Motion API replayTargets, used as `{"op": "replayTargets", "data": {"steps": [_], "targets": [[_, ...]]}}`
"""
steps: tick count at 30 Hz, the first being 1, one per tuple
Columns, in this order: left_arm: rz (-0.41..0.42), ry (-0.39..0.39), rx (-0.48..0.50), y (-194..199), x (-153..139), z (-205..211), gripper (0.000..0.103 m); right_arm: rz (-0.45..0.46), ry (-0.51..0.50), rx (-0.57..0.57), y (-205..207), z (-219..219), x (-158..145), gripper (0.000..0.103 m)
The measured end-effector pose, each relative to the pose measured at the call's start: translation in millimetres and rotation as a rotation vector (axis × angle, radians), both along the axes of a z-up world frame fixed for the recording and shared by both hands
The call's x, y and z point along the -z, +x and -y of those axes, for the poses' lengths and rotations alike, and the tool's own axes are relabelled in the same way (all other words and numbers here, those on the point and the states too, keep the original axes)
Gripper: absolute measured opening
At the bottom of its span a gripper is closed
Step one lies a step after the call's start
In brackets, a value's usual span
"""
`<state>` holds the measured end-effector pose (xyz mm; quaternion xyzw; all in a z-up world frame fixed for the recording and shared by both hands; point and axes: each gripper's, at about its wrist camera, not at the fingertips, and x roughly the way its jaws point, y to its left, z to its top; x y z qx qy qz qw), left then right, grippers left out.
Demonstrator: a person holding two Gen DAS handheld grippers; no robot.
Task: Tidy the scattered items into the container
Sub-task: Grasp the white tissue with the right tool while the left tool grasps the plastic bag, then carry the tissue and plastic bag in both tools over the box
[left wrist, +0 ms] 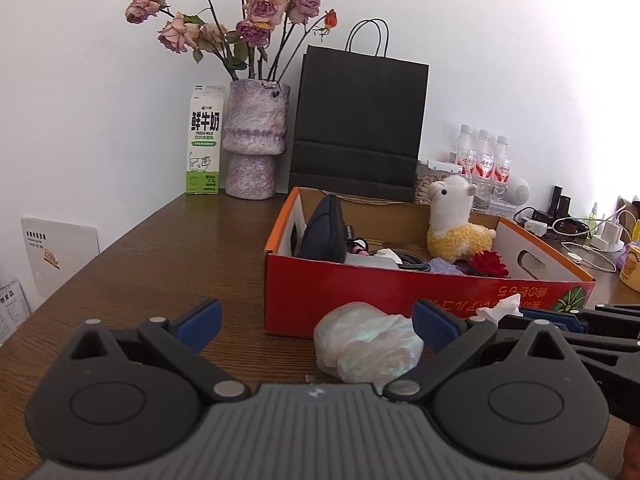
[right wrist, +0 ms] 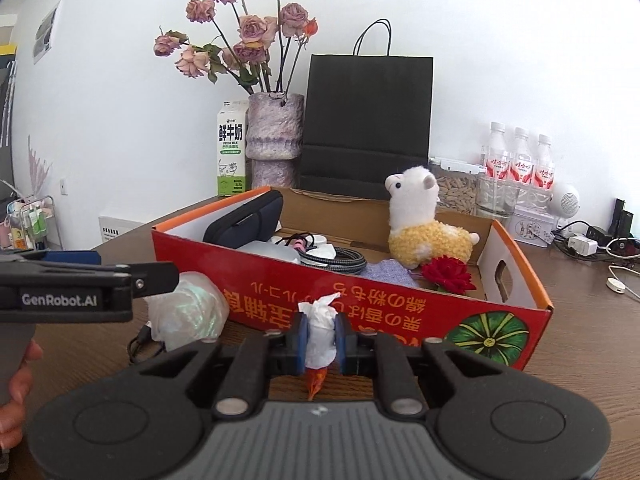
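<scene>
A red cardboard box [left wrist: 360, 292] [right wrist: 400, 320] stands on the brown table and holds a plush alpaca [left wrist: 456, 224] [right wrist: 424, 224], a dark pouch [left wrist: 324, 232], a cable and a red flower [right wrist: 448, 276]. In front of the box lies a crumpled iridescent bag [left wrist: 368, 344] [right wrist: 188, 312]. My left gripper [left wrist: 316, 320] is open, its blue pads either side of that bag without touching it. My right gripper [right wrist: 320, 336] is shut on a white crumpled tissue [right wrist: 320, 332] with an orange scrap below it, just before the box's front wall. In the left wrist view the tissue [left wrist: 502, 308] shows at the right.
Behind the box stand a milk carton [left wrist: 204, 140], a vase of dried roses [left wrist: 256, 140], a black paper bag [left wrist: 360, 128] and three water bottles [left wrist: 484, 156]. Chargers and cables [right wrist: 592, 244] lie at the right. A hand [right wrist: 16, 380] holds the left gripper.
</scene>
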<state>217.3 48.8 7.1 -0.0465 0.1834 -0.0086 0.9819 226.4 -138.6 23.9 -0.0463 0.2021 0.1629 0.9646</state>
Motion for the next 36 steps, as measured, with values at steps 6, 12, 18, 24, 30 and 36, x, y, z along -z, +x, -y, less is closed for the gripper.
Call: {"op": "replayTargets", "data": {"steps": [6,12,18,24,30,36], "targets": [[-0.025,0.07,0.015,9,1,24,0.103,-0.01,0.021,0.028,-1,19,0,0.013],[-0.065,0.074,0.019,16,4,32,0.088,-0.005,0.023,0.02,-2,21,1,0.013],[-0.088,0.035,0.056,16,6,32,0.046,-0.003,0.03,0.013,-3,22,1,0.013],[-0.077,0.009,0.065,11,2,31,0.036,-0.004,0.033,-0.004,-6,22,1,0.013],[-0.042,-0.003,0.07,3,-4,30,0.026,-0.001,0.053,-0.011,-8,26,-1,0.013],[0.025,-0.041,0.066,-14,-18,25,0.023,0.011,0.077,-0.024,-8,33,-7,0.013]]}}
